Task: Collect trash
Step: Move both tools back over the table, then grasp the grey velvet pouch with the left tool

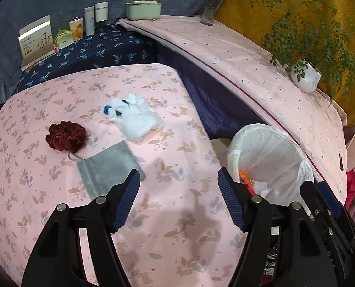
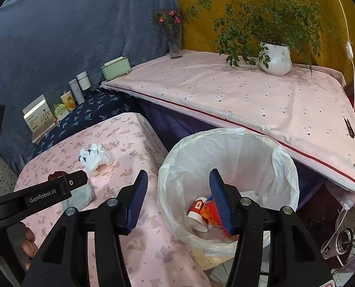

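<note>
A white crumpled bundle with blue bits (image 1: pixel 136 119) (image 2: pixel 95 157) lies on the pink floral table (image 1: pixel 177 215). A dark red scrunchie (image 1: pixel 66 136) and a grey pouch (image 1: pixel 108 167) lie in front of it. My left gripper (image 1: pixel 178 177) hangs open above the table, just short of the pouch, with nothing between its fingers. A bin with a white liner (image 2: pixel 227 148) (image 1: pixel 268 153) stands off the table's right edge. It holds a paper cup (image 2: pixel 196 212) and an orange wrapper (image 2: pixel 209 211). My right gripper (image 2: pixel 178 174) is open and empty over the bin's near rim.
A higher pink-covered table (image 2: pixel 249 95) carries a potted plant (image 2: pixel 275 58) and a flower vase (image 2: pixel 175 40) behind the bin. Boxes, tubes and a jar (image 1: pixel 75 27) line a dark blue cloth at the back left. Cables and clutter (image 2: pixel 342 236) lie at lower right.
</note>
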Action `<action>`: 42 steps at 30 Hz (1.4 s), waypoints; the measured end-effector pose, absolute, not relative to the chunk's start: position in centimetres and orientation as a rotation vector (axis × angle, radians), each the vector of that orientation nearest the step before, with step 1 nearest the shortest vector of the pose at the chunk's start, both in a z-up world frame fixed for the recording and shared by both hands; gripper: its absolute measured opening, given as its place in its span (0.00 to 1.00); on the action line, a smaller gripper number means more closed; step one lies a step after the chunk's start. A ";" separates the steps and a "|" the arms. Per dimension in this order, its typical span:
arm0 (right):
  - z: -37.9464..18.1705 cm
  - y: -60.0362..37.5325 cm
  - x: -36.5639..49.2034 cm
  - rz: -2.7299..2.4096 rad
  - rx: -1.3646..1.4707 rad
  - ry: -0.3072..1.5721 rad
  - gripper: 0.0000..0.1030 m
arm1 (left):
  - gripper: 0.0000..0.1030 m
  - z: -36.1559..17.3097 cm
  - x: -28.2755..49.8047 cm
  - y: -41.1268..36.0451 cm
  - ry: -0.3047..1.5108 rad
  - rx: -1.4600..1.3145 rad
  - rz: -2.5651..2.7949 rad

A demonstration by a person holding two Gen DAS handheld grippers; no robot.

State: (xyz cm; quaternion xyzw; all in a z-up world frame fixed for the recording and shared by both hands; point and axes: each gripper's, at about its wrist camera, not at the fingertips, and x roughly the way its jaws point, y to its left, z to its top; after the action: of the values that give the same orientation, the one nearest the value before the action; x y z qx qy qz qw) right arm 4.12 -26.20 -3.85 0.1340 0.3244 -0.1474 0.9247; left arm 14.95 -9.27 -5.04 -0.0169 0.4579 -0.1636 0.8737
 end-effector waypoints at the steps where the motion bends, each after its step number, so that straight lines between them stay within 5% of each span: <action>1: -3.9 -25.9 4.2 -0.298 0.273 0.668 0.51 | 0.62 -5.1 15.0 -8.9 0.958 -0.039 -0.336; 10: -4.7 -23.7 5.2 -0.258 0.259 0.692 0.54 | 0.71 -6.8 15.8 -5.1 0.988 -0.081 -0.245; 28: -8.0 -19.4 8.5 -0.180 0.227 0.778 0.54 | 0.70 -12.5 18.9 -0.6 1.106 -0.138 -0.139; 36: -9.0 -18.8 9.9 -0.176 0.221 0.804 0.54 | 0.50 -14.2 20.3 -1.0 1.138 -0.125 -0.138; 40: -9.4 -18.3 10.6 -0.174 0.217 0.817 0.55 | 0.16 -14.1 20.6 -1.1 1.134 -0.113 -0.149; 42: -9.6 -18.0 10.9 -0.171 0.216 0.822 0.55 | 0.10 -14.0 20.5 -1.2 1.132 -0.111 -0.168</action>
State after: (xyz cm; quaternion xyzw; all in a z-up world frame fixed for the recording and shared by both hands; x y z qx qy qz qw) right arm 10.85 -18.05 -9.60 0.1047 0.3982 -0.0830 0.9075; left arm 20.54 -1.17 -13.99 -0.0527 0.5355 -0.0795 0.8391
